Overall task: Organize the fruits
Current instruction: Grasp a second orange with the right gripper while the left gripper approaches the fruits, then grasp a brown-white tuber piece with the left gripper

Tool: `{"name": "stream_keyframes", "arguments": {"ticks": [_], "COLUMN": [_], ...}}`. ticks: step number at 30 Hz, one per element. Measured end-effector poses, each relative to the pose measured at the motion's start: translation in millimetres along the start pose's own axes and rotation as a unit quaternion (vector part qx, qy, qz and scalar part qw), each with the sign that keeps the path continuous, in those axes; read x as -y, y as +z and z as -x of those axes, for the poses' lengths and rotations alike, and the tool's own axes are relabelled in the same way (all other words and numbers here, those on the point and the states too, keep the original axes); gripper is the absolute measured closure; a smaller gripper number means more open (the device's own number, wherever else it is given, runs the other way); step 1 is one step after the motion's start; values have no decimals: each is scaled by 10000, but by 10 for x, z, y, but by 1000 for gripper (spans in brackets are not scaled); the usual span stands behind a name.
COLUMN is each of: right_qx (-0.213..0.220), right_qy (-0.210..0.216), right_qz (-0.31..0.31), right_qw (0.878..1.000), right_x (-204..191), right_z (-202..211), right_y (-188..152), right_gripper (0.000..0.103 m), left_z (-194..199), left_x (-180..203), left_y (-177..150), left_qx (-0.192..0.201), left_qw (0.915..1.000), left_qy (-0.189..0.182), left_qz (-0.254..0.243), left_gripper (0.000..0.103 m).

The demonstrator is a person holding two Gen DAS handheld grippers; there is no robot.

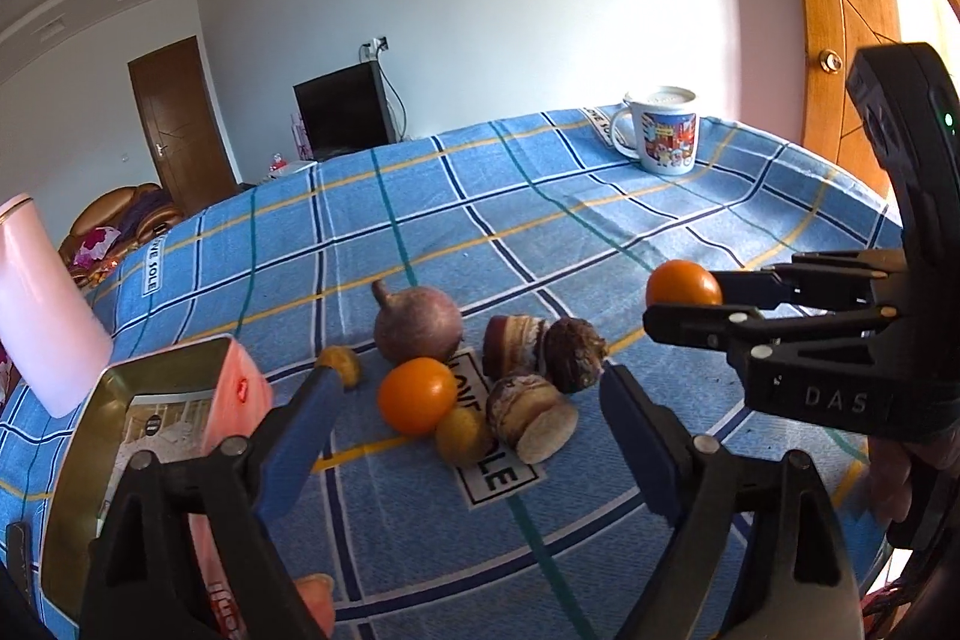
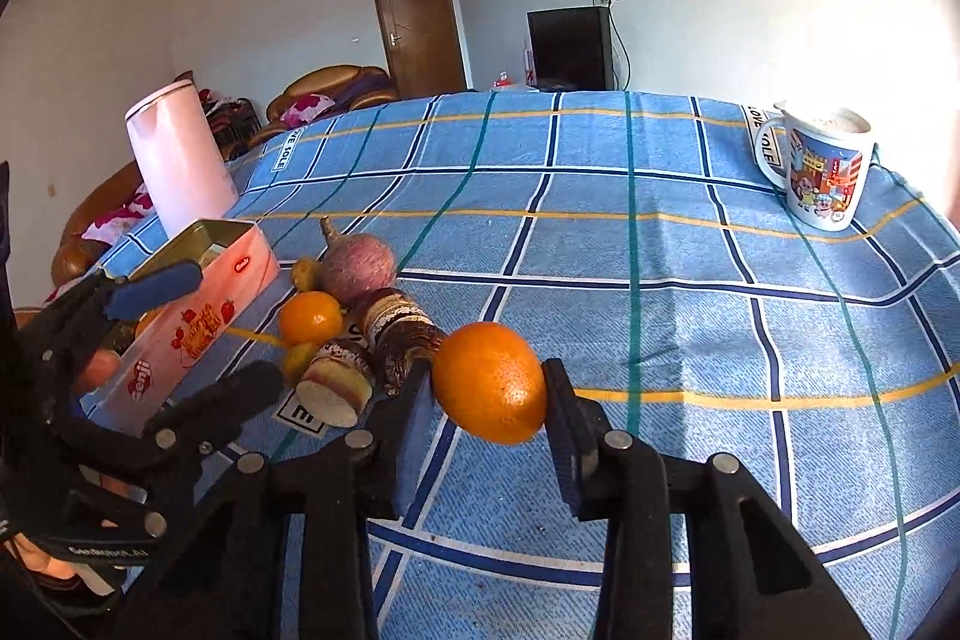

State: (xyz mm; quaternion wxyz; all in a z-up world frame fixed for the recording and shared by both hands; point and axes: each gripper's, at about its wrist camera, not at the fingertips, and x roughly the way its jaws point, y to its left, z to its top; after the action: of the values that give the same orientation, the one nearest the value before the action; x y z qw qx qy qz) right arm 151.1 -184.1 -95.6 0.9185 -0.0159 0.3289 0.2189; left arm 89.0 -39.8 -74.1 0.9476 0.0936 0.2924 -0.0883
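My right gripper (image 2: pixel 487 388) is shut on an orange (image 2: pixel 491 381) and holds it above the blue checked tablecloth; it also shows in the left wrist view (image 1: pixel 684 293), with the held orange (image 1: pixel 683 282) at its tips. My left gripper (image 1: pixel 471 400) is open and empty, over a pile of produce: a second orange (image 1: pixel 416 395), a purple round root (image 1: pixel 417 323), brown taro pieces (image 1: pixel 531 415) and two small yellow fruits (image 1: pixel 461 433). An open pink tin box (image 1: pixel 174 436) sits left of the pile, close beside the left finger.
A pink kettle (image 2: pixel 179 160) stands at the table's left edge behind the tin. A printed mug (image 2: pixel 823 169) stands at the far right. The blue tablecloth (image 2: pixel 660 280) covers the table. A wooden door (image 1: pixel 840 40) lies right of the table.
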Motion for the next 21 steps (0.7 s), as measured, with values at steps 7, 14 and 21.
{"name": "stream_keyframes", "arguments": {"ticks": [7,14,21], "right_qx": [-16,5,17], "right_qy": [232,256,253], "right_qz": [-235,-217,-201], "right_qw": [9995,9994,9995], "right_x": [93,88,91], "right_z": [-10,-2,0], "right_y": [-7,-15,-34], "right_gripper": [65,65,65], "left_z": [-260,-415,-393], "left_x": [125,160,127], "left_y": [36,41,47], "left_qx": [-555,-880,-809], "left_qw": [9980,9952,9958], "left_qy": [-269,-375,-415], "left_qz": [-141,-189,-124], "left_gripper": [33,50,63]}}
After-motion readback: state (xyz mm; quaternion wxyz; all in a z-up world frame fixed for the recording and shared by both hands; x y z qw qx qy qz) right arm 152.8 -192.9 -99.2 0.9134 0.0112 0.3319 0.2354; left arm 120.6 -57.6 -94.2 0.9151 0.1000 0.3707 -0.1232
